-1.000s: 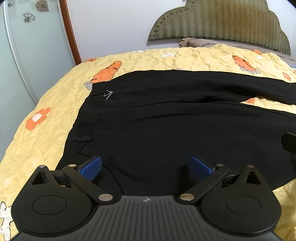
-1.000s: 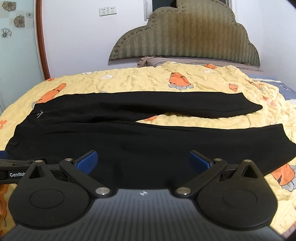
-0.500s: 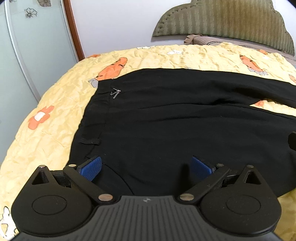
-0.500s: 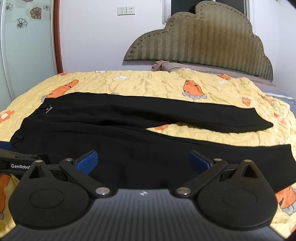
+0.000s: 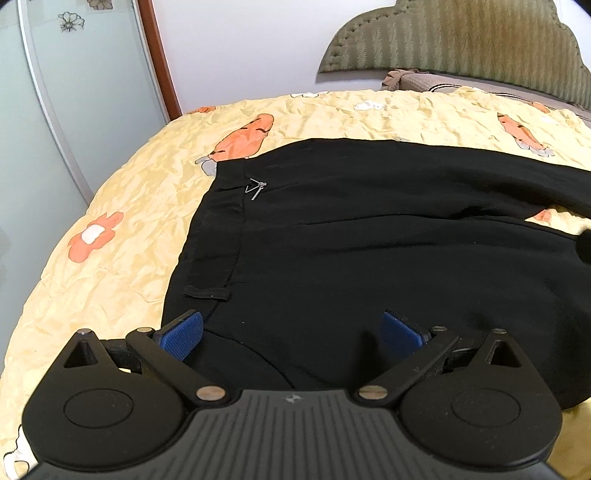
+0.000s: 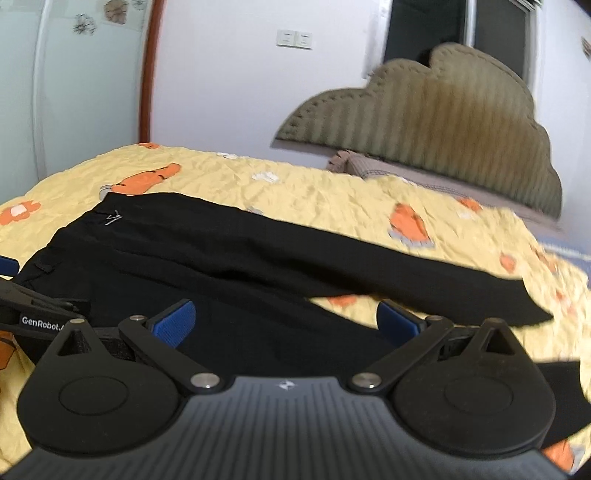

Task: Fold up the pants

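Left wrist view: left tongs (image 5: 291, 332) released, blue pads (image 5: 181, 334) spread wide, low over the near waist end of the black pants (image 5: 369, 258), angled forward and down; contact with the cloth not discernible. Pants flat on the bed's yellow bedspread (image 5: 129, 221), waistband (image 5: 214, 236) to the left, legs running off to the right. Belt loop (image 5: 207, 293) just beyond the left pad; small metal zip pull (image 5: 255, 189) farther up along the waistband. Orange carrot print (image 5: 243, 138) beyond the waistband's far corner. Frosted sliding door (image 5: 55, 129) with flower decals left of the bed; padded olive headboard (image 5: 461, 44) at the far right.

Right wrist view: right tongs (image 6: 288, 325) likewise released, pads apart, over the near leg of the pants (image 6: 221, 266), rolled so the scene slants; frame blurred. Only here: both legs in full length, split in a V with a strip of bedspread (image 6: 332, 199) between them, the far leg's hem (image 6: 532, 306) toward the right. Only here also: left tongs (image 6: 22, 314) seen from the side at the frame's left edge by the waist end, white lettering "GenRobot" legible on the body, the rest cut off. White wall switches (image 6: 294, 38) above the bed, dark window (image 6: 454, 29) over the headboard (image 6: 443, 122), pillow (image 6: 369, 164) at its foot.

Only in the left view: waistband stitching and belt loop close up.
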The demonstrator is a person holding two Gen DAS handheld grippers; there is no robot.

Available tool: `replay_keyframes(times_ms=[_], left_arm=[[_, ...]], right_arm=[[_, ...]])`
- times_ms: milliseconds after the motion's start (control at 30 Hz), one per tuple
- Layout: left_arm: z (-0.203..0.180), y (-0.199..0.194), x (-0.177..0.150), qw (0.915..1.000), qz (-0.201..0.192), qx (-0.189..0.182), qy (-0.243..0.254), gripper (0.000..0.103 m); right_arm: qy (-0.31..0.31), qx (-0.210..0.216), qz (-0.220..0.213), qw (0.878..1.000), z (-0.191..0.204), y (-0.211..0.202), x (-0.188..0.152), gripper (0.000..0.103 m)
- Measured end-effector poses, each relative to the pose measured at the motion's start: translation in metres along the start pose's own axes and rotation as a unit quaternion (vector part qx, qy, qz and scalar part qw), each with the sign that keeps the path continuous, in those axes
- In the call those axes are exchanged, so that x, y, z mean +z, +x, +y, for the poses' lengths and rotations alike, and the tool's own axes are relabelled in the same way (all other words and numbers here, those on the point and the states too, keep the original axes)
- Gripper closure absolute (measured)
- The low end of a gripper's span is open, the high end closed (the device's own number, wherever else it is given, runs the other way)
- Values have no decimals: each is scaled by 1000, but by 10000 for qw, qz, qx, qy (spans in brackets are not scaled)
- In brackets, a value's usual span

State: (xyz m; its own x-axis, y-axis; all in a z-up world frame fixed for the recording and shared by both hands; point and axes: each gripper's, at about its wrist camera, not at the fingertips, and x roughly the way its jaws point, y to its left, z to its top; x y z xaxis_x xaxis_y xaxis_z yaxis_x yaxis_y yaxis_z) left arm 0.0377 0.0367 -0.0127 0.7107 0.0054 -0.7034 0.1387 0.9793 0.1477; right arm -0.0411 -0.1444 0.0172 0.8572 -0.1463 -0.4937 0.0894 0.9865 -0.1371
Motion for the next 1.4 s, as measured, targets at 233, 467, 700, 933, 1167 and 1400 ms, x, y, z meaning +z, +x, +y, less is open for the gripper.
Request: replay_keyframes(times_ms=[233, 467, 700, 933, 1167, 1400], left_arm=[[41, 9, 26, 9997, -82, -150, 166, 0], [93, 42, 87, 9982, -304, -261, 449, 0], [119, 114, 139, 9952, 34, -930, 288, 0], [137, 187, 175, 9854, 599, -1586, 119, 0], [137, 239, 191, 9709, 1185, -2059, 298, 0], [128, 258, 197, 9557, 1359, -2583, 377, 4]], right_arm=[[-238, 654, 27, 9976, 6, 28, 36, 0], [-1013, 1260, -50, 9868, 4, 78, 75, 0], [-853, 2369, 162, 9677, -36, 152, 119, 0], [-1326, 2468, 579, 9582, -62, 226, 143, 0], [-1297, 2996, 1004, 9399, -81, 285, 157, 4], [-1196, 3361, 1547, 9213, -91, 335, 153, 15]])
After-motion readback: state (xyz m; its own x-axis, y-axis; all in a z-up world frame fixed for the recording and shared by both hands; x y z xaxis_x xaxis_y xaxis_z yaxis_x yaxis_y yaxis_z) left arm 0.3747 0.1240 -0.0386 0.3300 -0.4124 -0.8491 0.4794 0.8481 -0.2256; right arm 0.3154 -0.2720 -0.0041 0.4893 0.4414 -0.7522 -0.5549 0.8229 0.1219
